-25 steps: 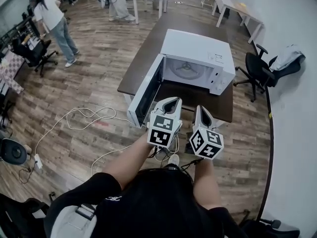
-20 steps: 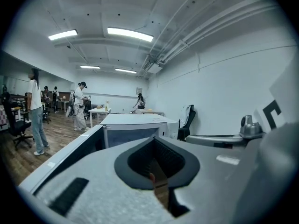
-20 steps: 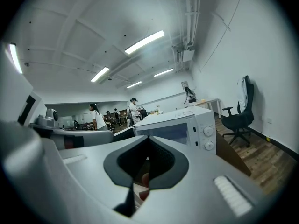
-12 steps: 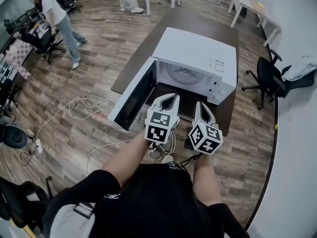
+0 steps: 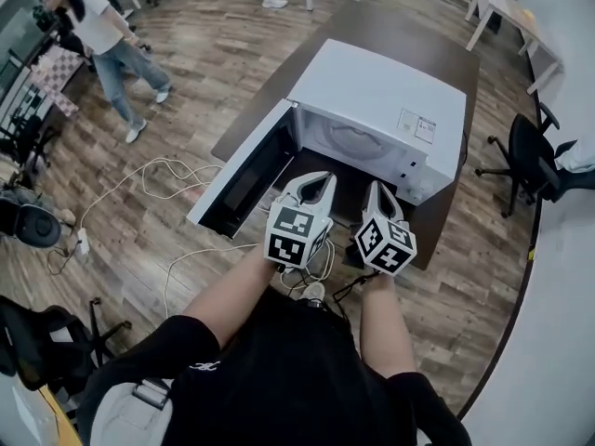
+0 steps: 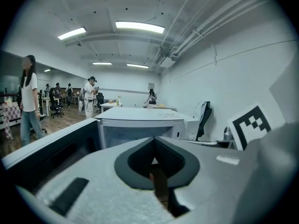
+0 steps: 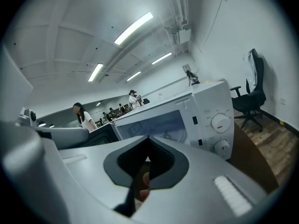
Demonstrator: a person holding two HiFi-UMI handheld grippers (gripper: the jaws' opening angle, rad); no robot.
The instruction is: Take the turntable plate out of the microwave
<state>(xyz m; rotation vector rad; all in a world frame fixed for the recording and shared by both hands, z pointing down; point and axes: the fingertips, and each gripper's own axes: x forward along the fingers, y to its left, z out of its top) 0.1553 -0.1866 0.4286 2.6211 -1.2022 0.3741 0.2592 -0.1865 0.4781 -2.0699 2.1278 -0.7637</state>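
The white microwave [image 5: 376,96] stands on a dark brown table [image 5: 409,31] with its door [image 5: 244,170] swung open to the left. Inside the cavity lies the glass turntable plate [image 5: 358,137], seen only in part. My left gripper [image 5: 322,179] and right gripper [image 5: 376,190] hover side by side just in front of the open cavity, both shut and with nothing in them. In the left gripper view the microwave [image 6: 140,122] sits beyond the shut left gripper [image 6: 153,141]. The right gripper view shows the dials of the microwave [image 7: 219,122] to the right of the shut right gripper [image 7: 148,140].
White cables [image 5: 158,179] trail over the wooden floor left of the table. A person [image 5: 102,35] walks at the far left. A black office chair [image 5: 530,156] stands to the right of the table, and more tables [image 5: 507,7] are at the back.
Both grippers have drawn closer to the open microwave, side by side and a little lower. The microwave fills more of the head view. Both stay shut.
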